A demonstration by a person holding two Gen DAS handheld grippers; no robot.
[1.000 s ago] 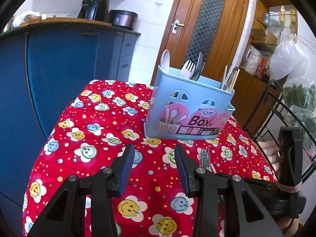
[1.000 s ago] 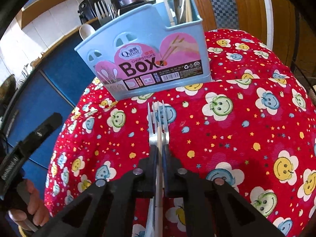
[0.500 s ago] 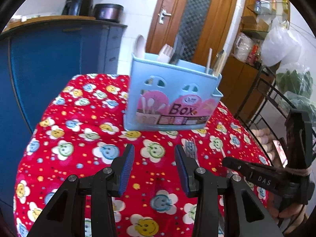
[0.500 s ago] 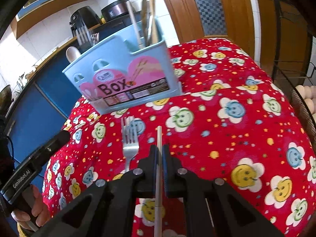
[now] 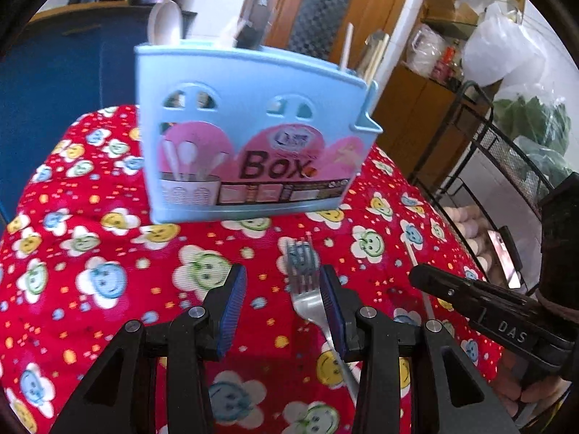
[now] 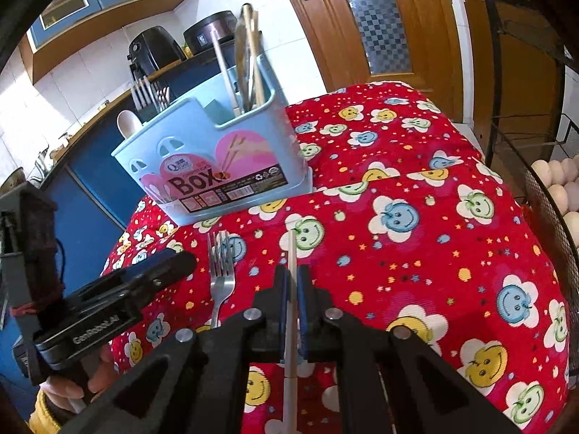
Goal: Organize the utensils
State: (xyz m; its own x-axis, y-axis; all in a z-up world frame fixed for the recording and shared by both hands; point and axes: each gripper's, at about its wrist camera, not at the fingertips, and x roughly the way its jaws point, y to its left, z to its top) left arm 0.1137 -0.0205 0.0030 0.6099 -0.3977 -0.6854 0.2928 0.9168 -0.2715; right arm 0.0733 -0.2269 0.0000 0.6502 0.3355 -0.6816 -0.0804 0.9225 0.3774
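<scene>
Clamped nearly flat together, the jaws of the right gripper (image 6: 292, 282) pinch a single pale chopstick (image 6: 291, 253), which runs straight forward between the pads and pokes out ahead of them over the cloth, its tail passing back under the gripper body. The jaws of the left gripper (image 5: 278, 300) stand about half open with nothing pressed between them; a steel fork (image 5: 307, 289) lies on the red smiley-face tablecloth (image 5: 90, 253), its tines and neck lying along the inner face of that gripper's right-hand finger, whether touching it I cannot tell, and its handle slanting back under that finger. Beyond both tools stands the blue utensil box (image 6: 217, 159), already carrying a white spoon (image 6: 127, 122) and forks at one end and a bundle of chopsticks (image 6: 249, 54) in its end compartment. The chopstick looks light, stiff and smooth, so a grip near its middle, as now, should keep it from swinging, though it could slide lengthwise if tipped steeply. The fork is probably heavier, rigid and slick, and it lies flat on soft cloth; the narrow neck just behind the tines seems the best place to pinch, since the pads can bite across its edges there without the head levering it loose.
</scene>
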